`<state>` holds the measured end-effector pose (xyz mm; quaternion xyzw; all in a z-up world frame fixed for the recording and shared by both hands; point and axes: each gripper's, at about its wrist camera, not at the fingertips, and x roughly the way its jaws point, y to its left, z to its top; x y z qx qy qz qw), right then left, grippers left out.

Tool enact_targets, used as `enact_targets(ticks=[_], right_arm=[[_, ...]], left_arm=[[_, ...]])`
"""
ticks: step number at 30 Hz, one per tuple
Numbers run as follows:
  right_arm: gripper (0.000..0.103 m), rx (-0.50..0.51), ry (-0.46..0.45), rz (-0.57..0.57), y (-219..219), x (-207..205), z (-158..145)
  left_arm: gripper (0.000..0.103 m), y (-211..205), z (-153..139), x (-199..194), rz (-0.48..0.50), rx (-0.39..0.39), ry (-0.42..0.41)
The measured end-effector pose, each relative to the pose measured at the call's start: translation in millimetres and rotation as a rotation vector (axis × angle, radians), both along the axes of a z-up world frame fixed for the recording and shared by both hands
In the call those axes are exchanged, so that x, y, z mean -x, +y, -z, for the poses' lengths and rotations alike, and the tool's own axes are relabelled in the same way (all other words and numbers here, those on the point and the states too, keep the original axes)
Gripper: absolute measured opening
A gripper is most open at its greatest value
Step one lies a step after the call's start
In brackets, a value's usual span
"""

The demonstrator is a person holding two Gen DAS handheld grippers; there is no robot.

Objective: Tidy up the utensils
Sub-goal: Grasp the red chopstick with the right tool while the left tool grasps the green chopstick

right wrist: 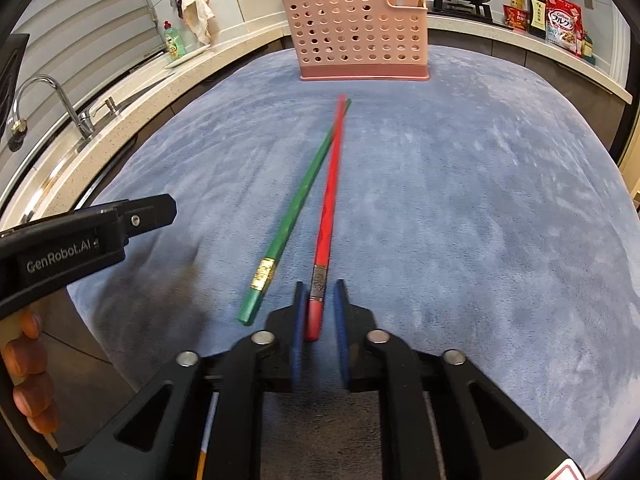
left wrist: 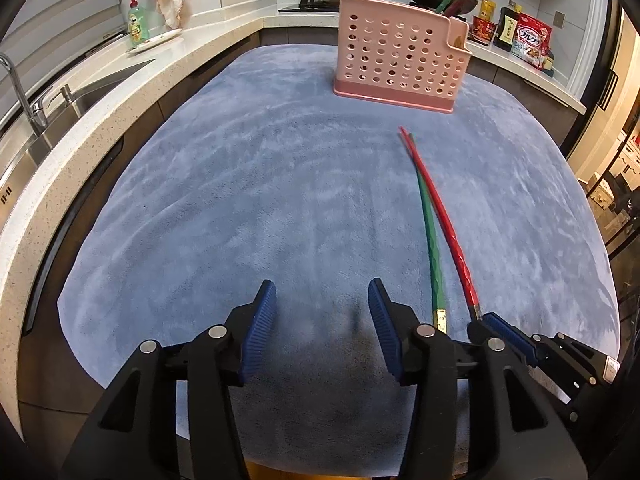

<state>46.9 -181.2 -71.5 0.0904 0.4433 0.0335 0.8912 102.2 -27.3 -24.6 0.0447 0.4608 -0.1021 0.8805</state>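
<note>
The right gripper, nearest the right wrist camera, has its two blue pads on either side of the butt end of a red chopstick. The jaws are narrowed around the stick, with a sliver of gap visible on each side, so it cannot be told whether they have clamped or are only bracketing it. The grip sits at the thick end just behind the metal band, probably because that end is easiest to pinch and leaves the thin tip free to be aimed into a slot.

Just to the left of that gripper lies a green chopstick, flat on the blue fleece cloth. Its far tip crosses the red one's tip, so lifting the red stick may nudge it.

Straight ahead, beyond both tips and apart from them, stands a pink perforated utensil holder with other chopsticks already upright in it. This looks like the destination.

The left gripper hovers over bare cloth with its jaws wide apart, holding nothing. From its own view the two chopsticks run forward on its right side, and the right gripper's blue tip meets the red stick's end. It appears to be waiting, likely for the green chopstick.

Around the cloth runs a pale countertop, with a sink off to the left.
</note>
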Motion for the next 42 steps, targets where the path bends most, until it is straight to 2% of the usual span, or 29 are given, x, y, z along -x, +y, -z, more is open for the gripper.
enact_targets(ticks=[15,19,26,29,32,34,36,42], right_arm=[[0.007,-0.046,0.008,0.143,-59.1,20.3,1.7],[0.007,-0.044,0.008,0.143,-61.4,23.9,2.5],[0.007,-0.037,0.004,0.137,-60.8,24.9,3.7],[0.007,-0.038,0.004,0.137,-60.9,24.9,3.7],[0.007,-0.038,0.004,0.137,-60.6,24.9,3.6],[0.007,-0.038,0.005,0.138,-60.4,25.1,3.3],[0.007,-0.038,0.005,0.137,-60.5,25.1,3.3],[0.007,-0.037,0.005,0.138,-60.2,25.9,2.8]], left_arm=[[0.067,-36.9,17.4,12.9,0.101,0.012,0.032],[0.067,-46.5,28.7,10.1,0.111,0.005,0.057],[0.065,-53.2,37.1,10.6,0.114,-0.019,0.040],[0.055,-52.4,37.0,11.3,0.114,-0.023,0.031],[0.037,-52.1,36.1,11.9,0.123,-0.022,0.025],[0.019,-51.8,35.0,11.7,0.133,-0.015,0.028],[0.010,-50.9,34.9,11.0,0.139,-0.006,0.035],[0.008,-49.4,33.0,11.9,0.145,0.006,0.046]])
